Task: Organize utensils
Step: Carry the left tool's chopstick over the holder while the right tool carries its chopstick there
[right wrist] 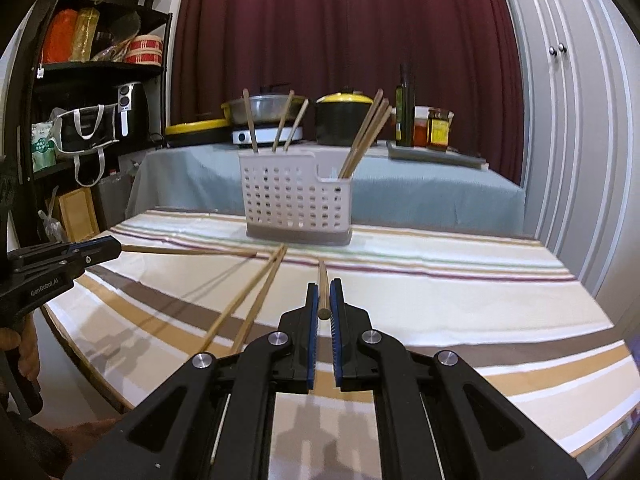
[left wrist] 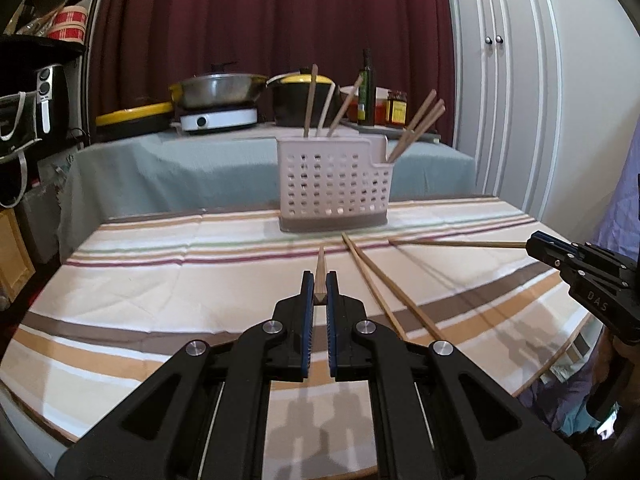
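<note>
We hold one wooden chopstick in each tool above the striped tablecloth (left wrist: 160, 280). Our left gripper (left wrist: 320, 288) has its blue pads pressed narrow around the butt end of a square-ended chopstick (left wrist: 320, 264), whose shaft points away from us toward the white perforated utensil caddy (left wrist: 332, 184). Our right gripper (right wrist: 325, 298) is likewise clamped on a round-ended chopstick (right wrist: 322, 280), also aimed at the caddy (right wrist: 294, 196). The caddy stands at the far middle of the table, with three utensil handles (right wrist: 276, 124) rising from its taller left compartment and a bundle of chopsticks (right wrist: 366, 136) leaning right out of its lower right compartment. Between our two tools, two loose chopsticks (left wrist: 376, 284) lie side by side on the cloth, their far tips near the foot of the caddy. Beyond the table, a second surface carries a steel pan (left wrist: 218, 90), a black pot with a yellow lid (right wrist: 344, 118), an oil bottle (right wrist: 405, 106) and jars (right wrist: 438, 128).
</note>
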Demonstrator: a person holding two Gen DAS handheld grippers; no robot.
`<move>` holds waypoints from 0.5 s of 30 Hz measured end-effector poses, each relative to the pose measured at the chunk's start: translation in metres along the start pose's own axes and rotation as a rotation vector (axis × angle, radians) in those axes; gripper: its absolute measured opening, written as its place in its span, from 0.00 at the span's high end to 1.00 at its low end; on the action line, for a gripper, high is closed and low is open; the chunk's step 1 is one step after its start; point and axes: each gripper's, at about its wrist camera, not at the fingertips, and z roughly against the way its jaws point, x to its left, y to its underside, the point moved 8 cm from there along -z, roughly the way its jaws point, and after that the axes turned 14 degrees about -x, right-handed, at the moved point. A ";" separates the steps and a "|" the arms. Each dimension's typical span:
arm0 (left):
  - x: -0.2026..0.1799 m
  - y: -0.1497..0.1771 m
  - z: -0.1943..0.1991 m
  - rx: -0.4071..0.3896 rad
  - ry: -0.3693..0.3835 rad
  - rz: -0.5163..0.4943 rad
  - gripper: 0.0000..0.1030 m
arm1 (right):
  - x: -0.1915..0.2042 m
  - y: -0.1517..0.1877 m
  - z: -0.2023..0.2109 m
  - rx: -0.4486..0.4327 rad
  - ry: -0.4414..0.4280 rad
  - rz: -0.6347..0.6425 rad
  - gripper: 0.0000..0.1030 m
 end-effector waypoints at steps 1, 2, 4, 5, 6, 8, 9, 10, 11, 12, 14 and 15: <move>0.002 -0.003 0.001 -0.005 -0.001 0.001 0.94 | 0.000 -0.003 0.001 -0.006 0.000 0.000 0.94; 0.002 -0.007 0.003 -0.014 -0.003 0.003 0.94 | 0.000 -0.005 0.003 -0.011 0.000 0.000 0.94; 0.003 -0.014 0.006 -0.028 -0.007 0.003 0.94 | 0.000 -0.012 0.005 -0.024 0.000 0.002 0.94; 0.004 -0.019 0.008 -0.036 -0.009 0.004 0.94 | 0.000 -0.014 0.006 -0.030 0.001 0.004 0.94; 0.005 -0.023 0.010 -0.045 -0.011 0.005 0.94 | -0.001 -0.018 0.007 -0.038 0.001 0.004 0.94; 0.007 -0.032 0.014 -0.064 -0.015 0.007 0.94 | -0.001 -0.024 0.009 -0.047 0.003 0.000 0.93; 0.008 -0.037 0.017 -0.074 -0.017 0.008 0.94 | -0.001 -0.028 0.010 -0.055 0.004 0.000 0.94; 0.009 -0.040 0.019 -0.080 -0.019 0.010 0.94 | -0.002 -0.032 0.011 -0.062 0.006 0.001 0.94; 0.010 -0.046 0.021 -0.091 -0.022 0.012 0.94 | -0.002 -0.034 0.013 -0.068 0.007 0.000 0.94; 0.010 -0.050 0.023 -0.100 -0.025 0.012 0.94 | -0.002 -0.039 0.014 -0.074 0.007 -0.001 0.94; 0.012 -0.060 0.027 -0.119 -0.032 0.010 0.94 | -0.003 -0.045 0.015 -0.082 0.008 -0.001 0.94; 0.013 -0.063 0.028 -0.124 -0.035 0.011 0.94 | -0.003 -0.049 0.016 -0.085 0.008 -0.002 0.94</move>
